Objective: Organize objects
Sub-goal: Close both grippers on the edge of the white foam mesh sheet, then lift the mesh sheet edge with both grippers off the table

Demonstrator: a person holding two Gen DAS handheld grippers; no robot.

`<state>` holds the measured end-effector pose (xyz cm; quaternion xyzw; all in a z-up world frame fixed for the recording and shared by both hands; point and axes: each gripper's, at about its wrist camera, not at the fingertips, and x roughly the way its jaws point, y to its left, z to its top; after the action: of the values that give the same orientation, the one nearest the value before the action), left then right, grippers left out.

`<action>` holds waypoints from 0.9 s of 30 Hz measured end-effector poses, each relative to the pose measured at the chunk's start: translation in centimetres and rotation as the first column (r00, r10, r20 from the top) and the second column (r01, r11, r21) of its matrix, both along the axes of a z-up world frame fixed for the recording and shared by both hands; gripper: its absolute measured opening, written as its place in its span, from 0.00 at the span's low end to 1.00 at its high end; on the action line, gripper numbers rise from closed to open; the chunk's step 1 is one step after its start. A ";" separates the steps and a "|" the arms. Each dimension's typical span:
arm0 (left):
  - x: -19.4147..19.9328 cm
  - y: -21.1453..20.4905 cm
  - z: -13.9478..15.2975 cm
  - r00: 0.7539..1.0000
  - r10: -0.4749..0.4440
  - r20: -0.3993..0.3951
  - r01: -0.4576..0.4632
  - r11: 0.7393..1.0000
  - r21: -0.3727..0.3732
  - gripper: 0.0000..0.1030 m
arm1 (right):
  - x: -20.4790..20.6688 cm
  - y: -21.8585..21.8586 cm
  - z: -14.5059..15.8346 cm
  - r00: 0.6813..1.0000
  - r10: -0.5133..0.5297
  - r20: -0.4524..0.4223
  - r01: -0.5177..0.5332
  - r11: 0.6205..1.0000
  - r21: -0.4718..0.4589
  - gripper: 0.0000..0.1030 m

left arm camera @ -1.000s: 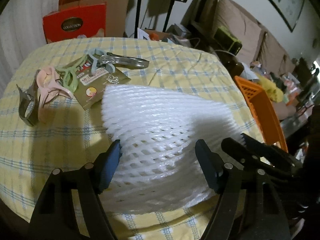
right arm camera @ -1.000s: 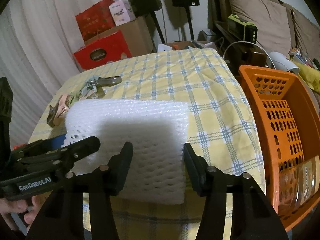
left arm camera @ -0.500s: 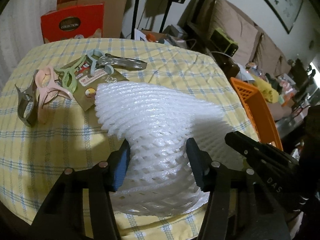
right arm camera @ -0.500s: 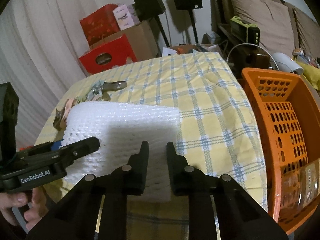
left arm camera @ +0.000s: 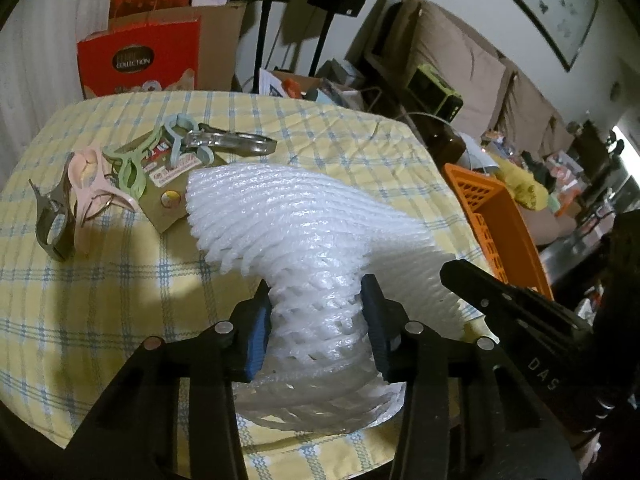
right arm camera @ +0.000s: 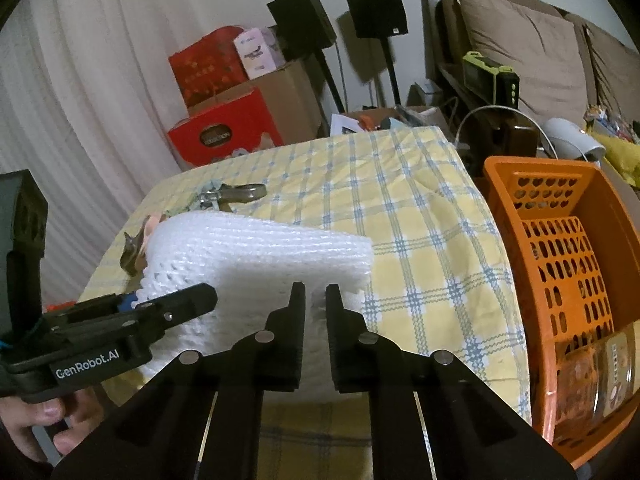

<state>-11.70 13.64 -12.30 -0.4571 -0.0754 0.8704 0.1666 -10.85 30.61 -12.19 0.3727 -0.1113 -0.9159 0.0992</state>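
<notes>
Left wrist view: my left hand-held gripper has just been closing and now pinches the white foam netting at the surface's near edge; clips lie far-left. Right wrist view: my right hand-held gripper is clamped on the netting's near edge; the orange basket shows fully.

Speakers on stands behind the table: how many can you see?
2. One speaker stands by the cardboard boxes; the other just right of it, nearer the sofa.

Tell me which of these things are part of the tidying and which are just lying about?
In the job:
- white foam netting, pinched by the left gripper and right gripper
- orange basket
- clips on the table

Lying about:
- red box
- speakers
- sofa cushions
</notes>
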 end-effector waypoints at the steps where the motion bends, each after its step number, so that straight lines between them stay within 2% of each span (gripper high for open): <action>1: 0.0 0.0 0.2 1.000 0.001 -0.005 -0.001 1.000 0.001 0.37 | 0.1 0.0 0.1 1.000 0.001 -0.003 -0.001 1.000 0.000 0.08; 13: 1.3 0.5 3.1 0.996 -0.026 -0.085 0.028 0.999 0.024 0.35 | 1.4 1.5 2.4 0.997 -0.031 -0.067 0.030 0.999 -0.021 0.07; 17: 1.5 0.8 4.0 0.995 -0.043 -0.089 0.047 0.998 0.041 0.33 | 2.0 1.9 3.5 0.995 -0.044 -0.094 0.042 0.999 -0.022 0.06; 21: 2.1 0.8 5.6 0.990 -0.042 -0.132 0.047 0.998 0.038 0.33 | 2.7 2.1 4.6 0.992 -0.046 -0.117 0.044 0.999 -0.018 0.06; 23: 2.5 0.8 6.3 0.987 -0.047 -0.151 0.054 0.998 0.043 0.33 | 3.0 2.2 5.2 0.990 -0.060 -0.129 0.061 0.998 0.005 0.06; 27: 3.0 1.3 7.2 0.985 -0.044 -0.164 0.045 0.999 0.001 0.30 | 3.6 1.9 6.1 0.986 -0.092 -0.136 0.101 0.993 0.063 0.03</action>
<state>-8.73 14.91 -5.13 -0.3849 -0.0533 0.9010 0.1927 -7.27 32.56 -6.10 0.3083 -0.0903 -0.9457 0.0488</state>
